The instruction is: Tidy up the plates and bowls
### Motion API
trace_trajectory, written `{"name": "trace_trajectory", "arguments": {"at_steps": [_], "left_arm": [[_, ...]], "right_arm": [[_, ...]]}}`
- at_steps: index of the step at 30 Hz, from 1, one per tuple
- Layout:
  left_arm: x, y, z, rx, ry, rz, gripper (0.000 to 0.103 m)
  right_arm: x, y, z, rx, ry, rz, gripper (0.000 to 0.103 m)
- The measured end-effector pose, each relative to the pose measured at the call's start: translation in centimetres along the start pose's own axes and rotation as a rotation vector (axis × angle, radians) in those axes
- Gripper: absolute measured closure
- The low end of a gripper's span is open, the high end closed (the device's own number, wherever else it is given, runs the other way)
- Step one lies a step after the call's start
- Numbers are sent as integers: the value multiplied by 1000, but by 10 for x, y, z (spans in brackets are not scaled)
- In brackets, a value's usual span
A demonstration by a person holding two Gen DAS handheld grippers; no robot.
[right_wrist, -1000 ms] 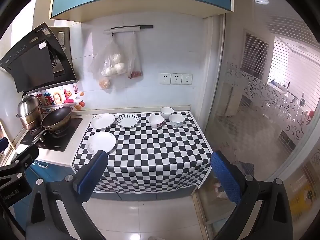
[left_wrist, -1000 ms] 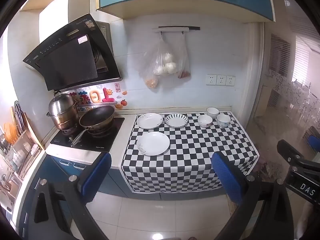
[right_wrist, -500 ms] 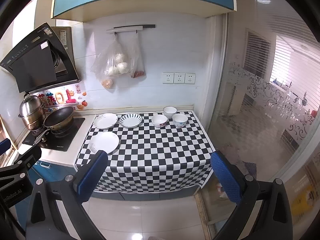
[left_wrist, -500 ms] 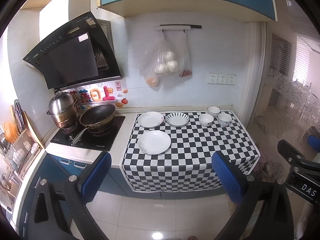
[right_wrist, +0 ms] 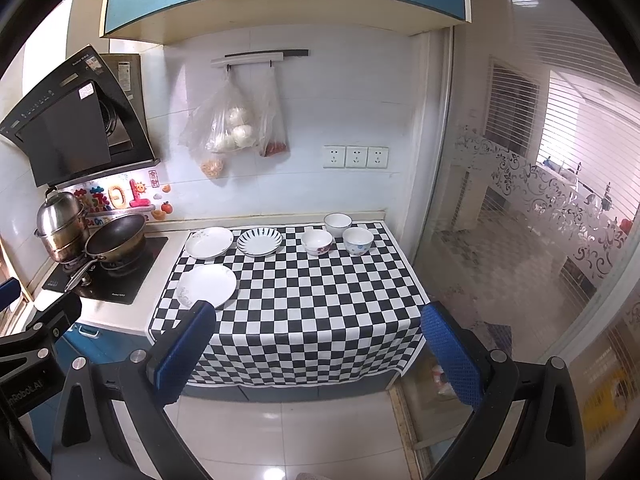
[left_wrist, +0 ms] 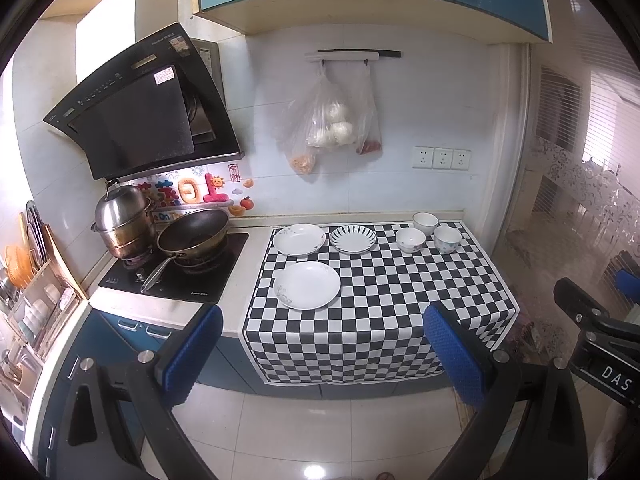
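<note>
Both grippers hang out over the tiled floor, short of the desk (left_wrist: pixel 240 280), and neither touches anything. The left gripper (left_wrist: pixel 322 354) has its blue-padded fingers (left_wrist: pixel 192 354) spread wide apart with nothing between them; the right gripper (right_wrist: pixel 316 354) is the same, fingers (right_wrist: pixel 450 354) wide and empty.

On the checkered cloth (left_wrist: pixel 384 312) sit three plates and three bowls. A plain white plate (left_wrist: pixel 307 285) lies nearest the front, toward the stove side. Behind it, a second white plate (left_wrist: pixel 299 239) sits just beside a striped plate (left_wrist: pixel 353 239). Farther right, well apart from the plates, three bowls cluster close together: a flowered bowl (left_wrist: pixel 410 240), a blue-patterned bowl (left_wrist: pixel 447 239), and a white bowl (left_wrist: pixel 425 223) behind them near the wall.

Left of the cloth, a wok (left_wrist: pixel 193 234) and a steel steamer pot (left_wrist: pixel 124 220) stand on the stove. Plastic bags (left_wrist: pixel 332 124) hang from a wall rail above.
</note>
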State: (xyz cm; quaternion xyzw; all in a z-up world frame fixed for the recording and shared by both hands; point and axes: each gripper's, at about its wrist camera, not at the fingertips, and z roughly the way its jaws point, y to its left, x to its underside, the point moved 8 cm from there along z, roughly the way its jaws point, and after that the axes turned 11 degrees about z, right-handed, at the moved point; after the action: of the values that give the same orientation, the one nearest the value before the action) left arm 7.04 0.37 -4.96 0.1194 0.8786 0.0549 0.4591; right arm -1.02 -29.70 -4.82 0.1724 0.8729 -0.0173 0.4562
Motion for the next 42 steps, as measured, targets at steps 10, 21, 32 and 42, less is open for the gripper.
{"name": "trace_trajectory", "arguments": {"at_steps": [10,21,32,42], "left_arm": [[-1,-2,-2,0,-5,3,0],[-2,0,-2,-1,-6,2,0],[-1,3,-1,1,-8,-3,0],[-1,10,4,-1,-3,-7,0]], "right_arm": [[3,-2,1,6,0,8,0],[2,0,1,6,-10,17,0],[5,1,6,11,-1,6,0],[5,2,11,17,0,-5,0]]}}
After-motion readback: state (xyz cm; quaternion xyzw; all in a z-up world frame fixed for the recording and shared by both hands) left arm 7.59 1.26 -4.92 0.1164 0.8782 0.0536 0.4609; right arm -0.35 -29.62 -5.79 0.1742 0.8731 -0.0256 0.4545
